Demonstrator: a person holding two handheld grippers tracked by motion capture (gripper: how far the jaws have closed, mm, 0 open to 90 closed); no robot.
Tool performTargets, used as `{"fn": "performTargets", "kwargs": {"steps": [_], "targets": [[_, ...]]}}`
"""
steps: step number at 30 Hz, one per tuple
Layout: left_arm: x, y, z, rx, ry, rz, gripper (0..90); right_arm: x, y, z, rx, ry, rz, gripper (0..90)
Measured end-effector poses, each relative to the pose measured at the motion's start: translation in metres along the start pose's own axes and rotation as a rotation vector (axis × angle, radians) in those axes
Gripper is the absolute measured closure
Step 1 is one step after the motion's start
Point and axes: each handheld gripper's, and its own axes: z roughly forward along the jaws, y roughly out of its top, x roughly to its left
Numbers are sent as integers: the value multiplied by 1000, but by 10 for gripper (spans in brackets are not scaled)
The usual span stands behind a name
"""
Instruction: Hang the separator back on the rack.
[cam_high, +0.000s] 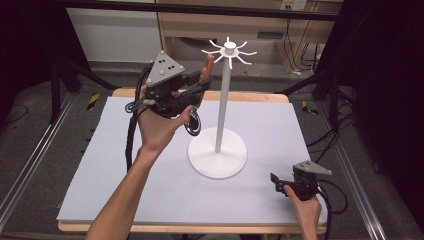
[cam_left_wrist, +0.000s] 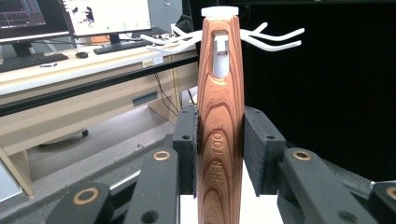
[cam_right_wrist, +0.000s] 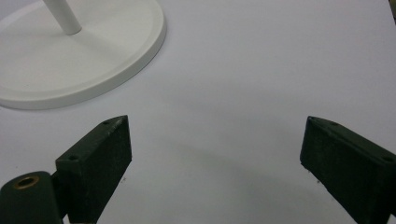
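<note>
My left gripper (cam_high: 197, 86) is raised over the table's back left, shut on a wooden-handled kitchen tool (cam_high: 207, 67). The handle (cam_left_wrist: 220, 116) stands upright between its pads (cam_left_wrist: 187, 135), and the hanging slot (cam_left_wrist: 220, 56) near the handle's tip is close to the hooks (cam_left_wrist: 275, 39) of the white stand (cam_high: 225, 100). White shows through the slot; I cannot tell whether a hook is in it. The tool's dark round end (cam_high: 193, 125) hangs below the hand. My right gripper (cam_high: 280, 182) rests low at the table's front right, open, with nothing between its jaws (cam_right_wrist: 215, 154).
The stand's round base (cam_high: 217, 152) sits mid-table on the pale mat (cam_high: 125, 165) and shows near my right gripper (cam_right_wrist: 84, 51). A desk with monitors (cam_left_wrist: 107, 16) lies beyond the table. Cables (cam_high: 335, 195) trail at the right edge.
</note>
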Motion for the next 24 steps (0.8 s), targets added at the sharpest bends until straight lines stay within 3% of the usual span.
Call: {"fn": "performTargets", "kwargs": {"steps": [24], "targets": [[-1,-5,20,0,-5,-13,678,0,0,0,3,8,5,99]]}}
